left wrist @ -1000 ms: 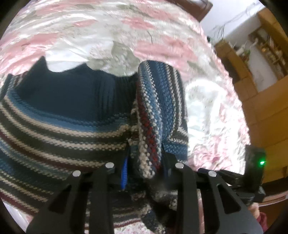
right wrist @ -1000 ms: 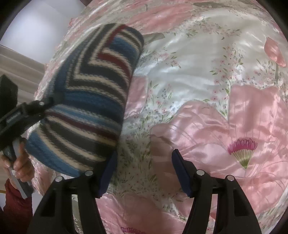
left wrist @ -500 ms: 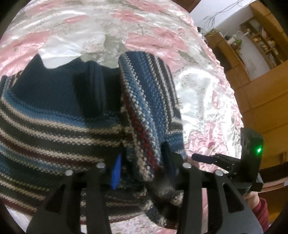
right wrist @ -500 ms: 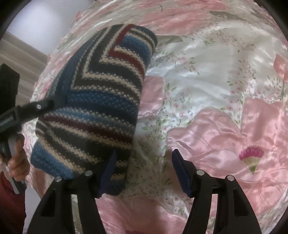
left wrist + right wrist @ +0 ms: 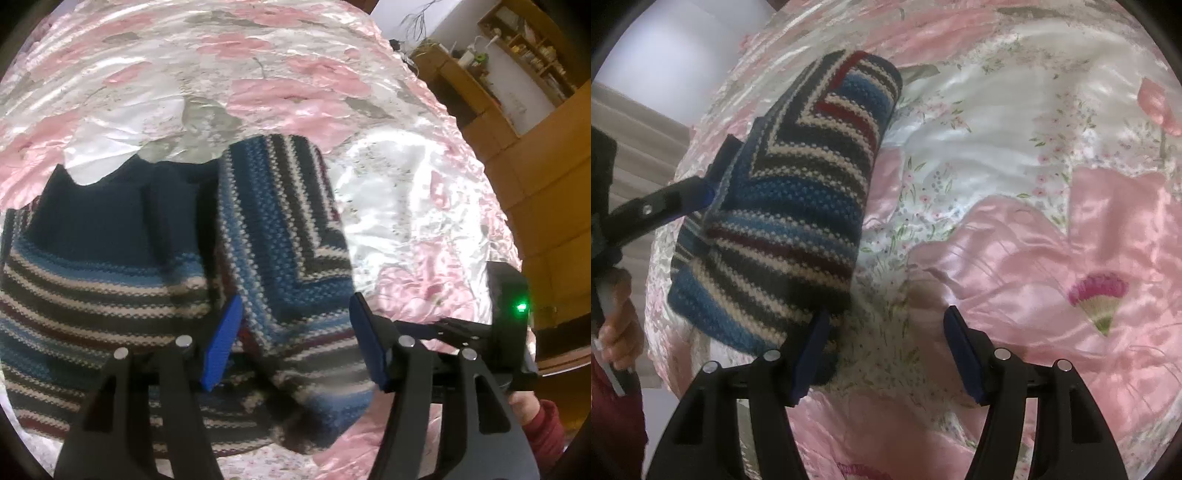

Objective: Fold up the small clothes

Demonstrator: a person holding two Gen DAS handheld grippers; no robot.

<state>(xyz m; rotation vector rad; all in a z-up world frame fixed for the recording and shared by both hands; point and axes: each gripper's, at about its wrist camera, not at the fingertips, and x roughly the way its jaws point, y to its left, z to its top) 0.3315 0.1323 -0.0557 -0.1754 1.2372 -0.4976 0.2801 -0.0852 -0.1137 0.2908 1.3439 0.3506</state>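
Observation:
A small knitted sweater (image 5: 92,295) with blue, cream, dark red and black stripes and a navy collar lies on the bedspread. One side of it is folded over into a thick flap (image 5: 280,236). My left gripper (image 5: 293,339) is open, and the flap lies loose between its spread blue pads. In the right wrist view the folded sweater (image 5: 790,206) bulges at the left. My right gripper (image 5: 882,350) is open over bare bedspread, its left pad (image 5: 809,354) against the knit's lower edge.
A shiny pink and white floral bedspread (image 5: 1015,184) covers the whole surface. Wooden cupboards and shelves (image 5: 517,92) stand beyond the bed's far right. A hand in a red sleeve (image 5: 535,424) holds the other gripper's handle at the lower right.
My left gripper was shut on the folded flap and has now opened, letting the flap drop onto the sweater. The right gripper stayed open and barely moved.

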